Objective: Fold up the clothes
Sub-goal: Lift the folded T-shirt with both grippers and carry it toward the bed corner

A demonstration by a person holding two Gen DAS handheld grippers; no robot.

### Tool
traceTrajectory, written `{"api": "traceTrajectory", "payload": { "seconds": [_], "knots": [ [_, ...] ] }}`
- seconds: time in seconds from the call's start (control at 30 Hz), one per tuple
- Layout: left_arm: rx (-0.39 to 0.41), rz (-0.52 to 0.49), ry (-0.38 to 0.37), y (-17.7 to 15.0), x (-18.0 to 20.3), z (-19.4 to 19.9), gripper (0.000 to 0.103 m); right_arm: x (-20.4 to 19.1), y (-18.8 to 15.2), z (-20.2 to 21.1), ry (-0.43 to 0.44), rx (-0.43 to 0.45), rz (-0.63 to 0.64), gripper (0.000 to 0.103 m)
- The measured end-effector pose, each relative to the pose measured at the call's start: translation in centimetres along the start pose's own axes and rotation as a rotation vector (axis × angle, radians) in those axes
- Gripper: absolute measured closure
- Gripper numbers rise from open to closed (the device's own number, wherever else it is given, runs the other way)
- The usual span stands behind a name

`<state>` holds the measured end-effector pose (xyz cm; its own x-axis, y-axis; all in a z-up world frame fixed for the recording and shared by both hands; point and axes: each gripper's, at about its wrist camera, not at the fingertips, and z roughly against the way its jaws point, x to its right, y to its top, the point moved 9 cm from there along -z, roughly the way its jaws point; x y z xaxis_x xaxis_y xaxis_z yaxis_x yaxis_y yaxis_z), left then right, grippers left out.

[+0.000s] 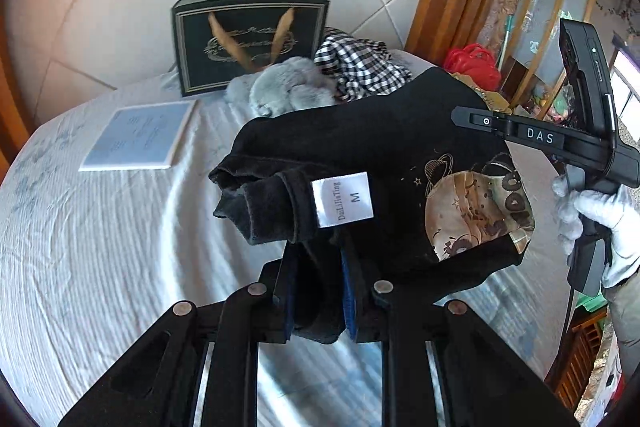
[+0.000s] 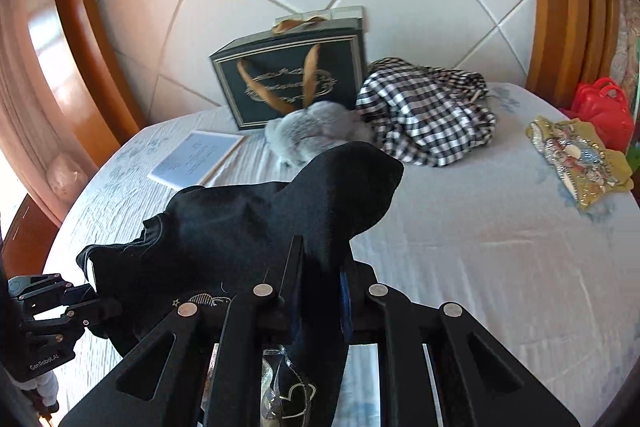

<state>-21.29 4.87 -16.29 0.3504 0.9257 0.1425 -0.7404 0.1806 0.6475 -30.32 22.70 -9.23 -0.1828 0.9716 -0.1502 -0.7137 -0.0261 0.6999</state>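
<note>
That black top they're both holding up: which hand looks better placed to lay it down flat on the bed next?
Probably the left gripper: it pinches the black top by the neck label, over bare bed sheet. The right gripper grips bunched fabric.

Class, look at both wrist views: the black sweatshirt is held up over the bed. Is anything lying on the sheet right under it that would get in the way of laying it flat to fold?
Nothing visible does. The black sweatshirt hangs from both grippers over bare sheet. The grey fluffy item, checked garment, gift bag and booklet all lie farther back, towards the headboard. The sheet directly beneath the cloth is hidden.
</note>
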Motion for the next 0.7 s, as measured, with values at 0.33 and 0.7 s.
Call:
{"api": "traceTrajectory", "payload": {
  "seconds": [0.33, 0.7],
  "knots": [
    [0.062, 0.046, -0.008, 14.5, 21.7, -13.1, 0.086, 25.9, 9.3, 3.1, -0.008, 0.047, 0.145, 0.089],
    [0.037, 0.063, 0.003, 25.8, 35.0, -25.9, 0.086, 45.7, 18.0, -1.6, -0.035, 0.002, 0.231, 0.089]
  ]
}}
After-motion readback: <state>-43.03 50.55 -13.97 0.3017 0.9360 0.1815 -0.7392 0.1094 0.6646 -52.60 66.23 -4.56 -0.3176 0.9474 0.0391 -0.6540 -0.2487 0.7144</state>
